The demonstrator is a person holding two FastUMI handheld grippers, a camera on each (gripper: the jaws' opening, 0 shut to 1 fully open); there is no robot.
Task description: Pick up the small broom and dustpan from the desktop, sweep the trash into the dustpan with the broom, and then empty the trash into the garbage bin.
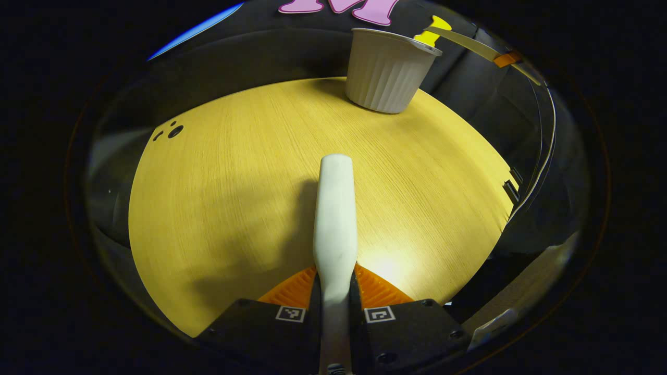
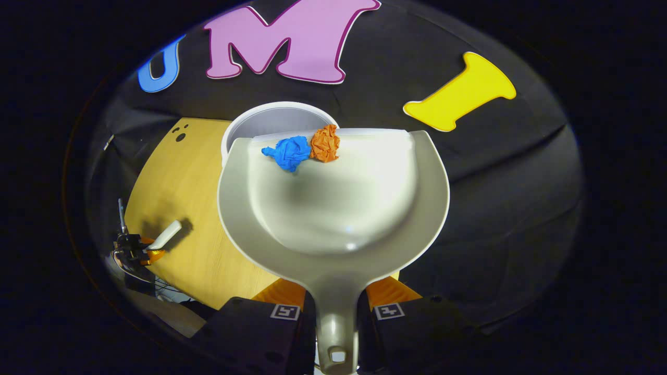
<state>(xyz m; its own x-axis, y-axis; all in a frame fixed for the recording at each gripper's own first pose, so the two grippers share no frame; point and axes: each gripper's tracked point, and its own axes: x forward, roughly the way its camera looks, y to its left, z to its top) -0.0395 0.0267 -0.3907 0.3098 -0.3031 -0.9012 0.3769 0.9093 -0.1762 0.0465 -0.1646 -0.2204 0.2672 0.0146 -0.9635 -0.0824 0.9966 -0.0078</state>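
My left gripper [image 1: 335, 289] is shut on the small broom's white handle [image 1: 335, 219], which sticks forward over the wooden desktop [image 1: 219, 182]; the bristles are hidden. The white ribbed garbage bin [image 1: 388, 73] stands at the desktop's far edge. My right gripper [image 2: 336, 302] is shut on the handle of the grey dustpan [image 2: 333, 208]. The pan is held up and tipped forward, its lip over the bin's rim [image 2: 250, 117]. A blue paper ball [image 2: 288, 152] and an orange one [image 2: 325, 143] lie at that lip. Far left, the other gripper [image 2: 143, 250] holds the broom handle [image 2: 167, 234].
Small dark holes [image 1: 174, 131] mark the desktop's far left corner. Black clips [image 1: 511, 187] sit on its right edge. The black cloth wall hangs close behind the bin. Cables hang below the desktop [image 2: 182, 198] near the left gripper.
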